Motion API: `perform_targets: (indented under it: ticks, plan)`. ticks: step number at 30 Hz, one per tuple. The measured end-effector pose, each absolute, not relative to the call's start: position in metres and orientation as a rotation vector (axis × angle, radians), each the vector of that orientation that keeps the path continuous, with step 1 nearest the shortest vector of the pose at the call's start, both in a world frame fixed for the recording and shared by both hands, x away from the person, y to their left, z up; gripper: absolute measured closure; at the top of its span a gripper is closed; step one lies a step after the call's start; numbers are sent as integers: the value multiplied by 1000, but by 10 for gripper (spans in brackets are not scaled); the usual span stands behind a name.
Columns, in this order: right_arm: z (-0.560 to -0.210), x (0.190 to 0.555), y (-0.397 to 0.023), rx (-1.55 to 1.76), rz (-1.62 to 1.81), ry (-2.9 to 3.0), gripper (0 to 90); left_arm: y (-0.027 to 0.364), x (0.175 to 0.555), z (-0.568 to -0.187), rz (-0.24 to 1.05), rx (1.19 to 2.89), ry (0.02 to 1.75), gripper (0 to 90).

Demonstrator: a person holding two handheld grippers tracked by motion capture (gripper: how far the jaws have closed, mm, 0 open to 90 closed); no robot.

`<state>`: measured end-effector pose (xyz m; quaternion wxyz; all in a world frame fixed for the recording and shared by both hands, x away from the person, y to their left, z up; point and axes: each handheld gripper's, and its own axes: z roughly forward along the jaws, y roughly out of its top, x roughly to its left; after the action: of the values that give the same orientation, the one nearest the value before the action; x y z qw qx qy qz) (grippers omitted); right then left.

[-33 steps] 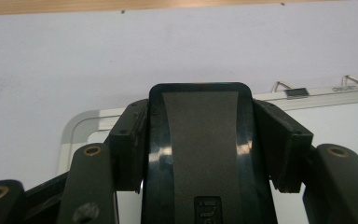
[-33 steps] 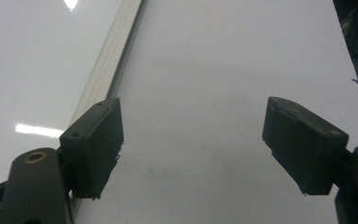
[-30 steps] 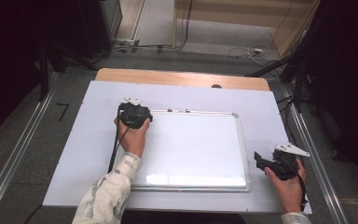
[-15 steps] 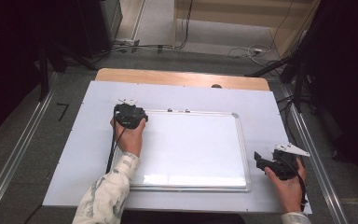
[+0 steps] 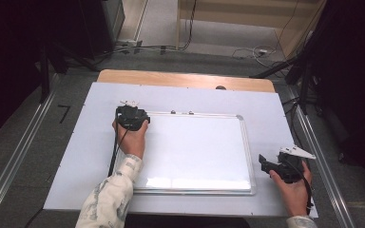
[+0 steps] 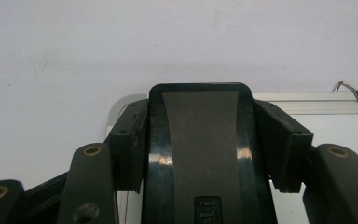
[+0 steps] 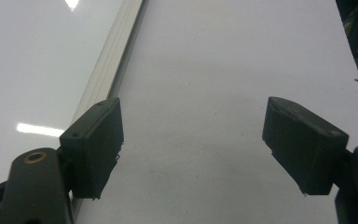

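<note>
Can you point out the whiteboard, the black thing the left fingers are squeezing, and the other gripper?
Whiteboard (image 5: 195,152): high view, bare middle of its white surface.
Black eraser (image 6: 200,140): left gripper view, its grey felt face.
Right gripper (image 7: 193,151): right gripper view, midway between its open fingers.

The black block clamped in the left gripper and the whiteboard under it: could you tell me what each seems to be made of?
The black block looks like glossy moulded plastic at its edges, which show bright glints, with a matte grey, possibly felt, face. The whiteboard appears to be a smooth, glossy white panel, since it mirrors the lamps, in a pale metal-looking frame with rounded corners. The left gripper clamps the block.
</note>
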<state>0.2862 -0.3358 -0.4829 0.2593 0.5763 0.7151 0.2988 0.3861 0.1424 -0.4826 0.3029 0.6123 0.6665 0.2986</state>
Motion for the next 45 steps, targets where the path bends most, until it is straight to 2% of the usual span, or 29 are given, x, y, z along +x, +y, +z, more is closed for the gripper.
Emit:
perform_targets:
  ticks: [17,20,45]
  plan:
    - [-483,286,-336,1560,807,1938,190,146,391,-490,761,1627,1783,407]
    - [-483,286,-336,1560,808,1937,189,147,390,-488,731,1618,1772,329]
    - [-484,286,-336,1569,798,1931,187,163,344,-459,683,1581,1604,250]
